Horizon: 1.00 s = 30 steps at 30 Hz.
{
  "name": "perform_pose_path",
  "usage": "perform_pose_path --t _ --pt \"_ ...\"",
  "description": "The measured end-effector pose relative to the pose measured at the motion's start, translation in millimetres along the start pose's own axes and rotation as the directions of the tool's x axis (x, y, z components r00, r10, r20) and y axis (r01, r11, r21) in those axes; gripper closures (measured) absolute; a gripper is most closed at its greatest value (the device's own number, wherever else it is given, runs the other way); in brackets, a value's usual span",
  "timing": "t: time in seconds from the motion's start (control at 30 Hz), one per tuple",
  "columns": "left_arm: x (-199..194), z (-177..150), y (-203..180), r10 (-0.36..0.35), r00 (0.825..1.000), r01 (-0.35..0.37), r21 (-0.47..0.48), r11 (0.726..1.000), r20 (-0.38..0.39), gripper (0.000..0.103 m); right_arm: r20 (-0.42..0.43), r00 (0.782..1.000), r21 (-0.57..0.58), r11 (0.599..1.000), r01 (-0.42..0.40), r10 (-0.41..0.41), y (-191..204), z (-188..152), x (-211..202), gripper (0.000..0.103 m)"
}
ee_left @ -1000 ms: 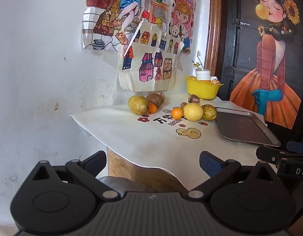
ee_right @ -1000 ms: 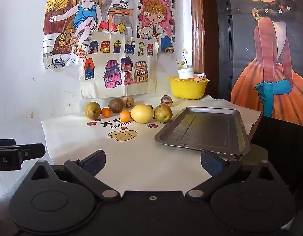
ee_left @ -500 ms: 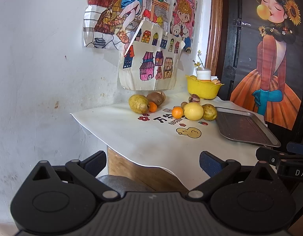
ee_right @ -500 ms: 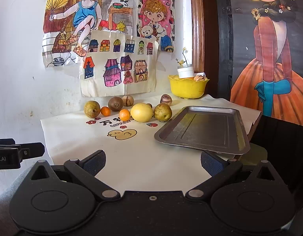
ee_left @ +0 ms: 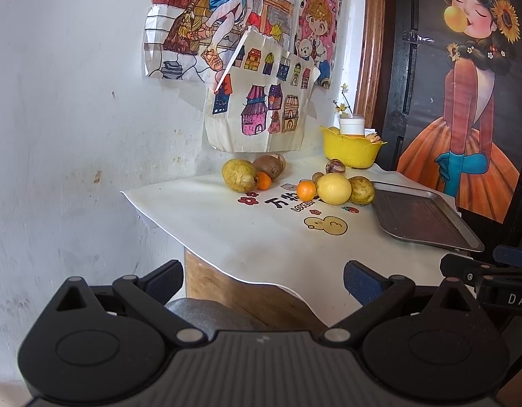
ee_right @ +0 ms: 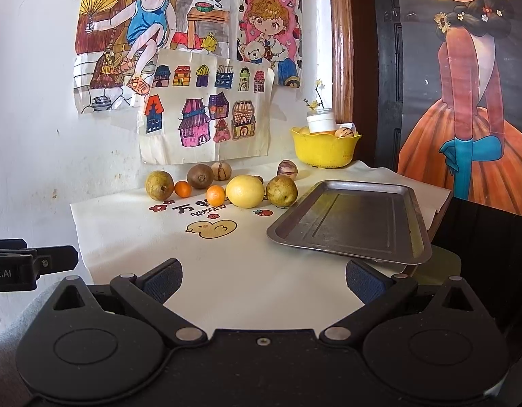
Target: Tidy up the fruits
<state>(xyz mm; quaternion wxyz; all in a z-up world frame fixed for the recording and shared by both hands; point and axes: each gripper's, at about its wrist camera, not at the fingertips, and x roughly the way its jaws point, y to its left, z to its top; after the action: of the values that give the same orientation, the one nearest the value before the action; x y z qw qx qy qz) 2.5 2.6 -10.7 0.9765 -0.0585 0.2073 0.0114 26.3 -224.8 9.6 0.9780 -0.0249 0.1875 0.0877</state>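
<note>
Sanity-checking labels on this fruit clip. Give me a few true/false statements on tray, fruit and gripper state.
1. The metal tray holds fruit. False: it is bare.
2. The big yellow fruit sits between a small orange and a greenish fruit. True.
3. The right hand-held gripper grips an orange. False: open, holding nothing.
4. The yellow bowl stands behind the tray. True.
5. The left hand-held gripper is open. True.

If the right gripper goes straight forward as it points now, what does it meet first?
Probably the bare tablecloth first; further along, the lemon or the tray edge. Depth is unclear.
</note>
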Motion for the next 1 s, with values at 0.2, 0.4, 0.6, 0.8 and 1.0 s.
perform_pose_path --t 0.2,0.4,0.6,0.8,1.0 --pt "0 0 0 -0.001 1.0 0.001 -0.001 1.0 -0.002 0.0 -0.001 1.0 -0.001 1.0 0.0 0.0 0 0 0 0.0" --pt "0 1 0 0.0 1.0 0.0 -0.003 1.0 -0.004 0.0 -0.003 1.0 -0.001 1.0 0.0 0.0 0 0 0 0.0" --pt "0 -1 1 -0.001 1.0 0.001 -0.004 1.0 -0.006 0.0 -0.005 1.0 0.0 1.0 -0.001 0.001 0 1 0 0.0" --pt "0 -3 1 0.002 1.0 -0.002 -0.005 1.0 -0.012 0.0 -0.011 1.0 -0.001 1.0 -0.005 0.005 0 -3 1 0.0" --pt "3 -1 3 0.017 0.999 -0.017 -0.014 1.0 -0.029 0.0 -0.024 0.999 -0.002 0.999 -0.036 0.036 -4 6 9 0.0"
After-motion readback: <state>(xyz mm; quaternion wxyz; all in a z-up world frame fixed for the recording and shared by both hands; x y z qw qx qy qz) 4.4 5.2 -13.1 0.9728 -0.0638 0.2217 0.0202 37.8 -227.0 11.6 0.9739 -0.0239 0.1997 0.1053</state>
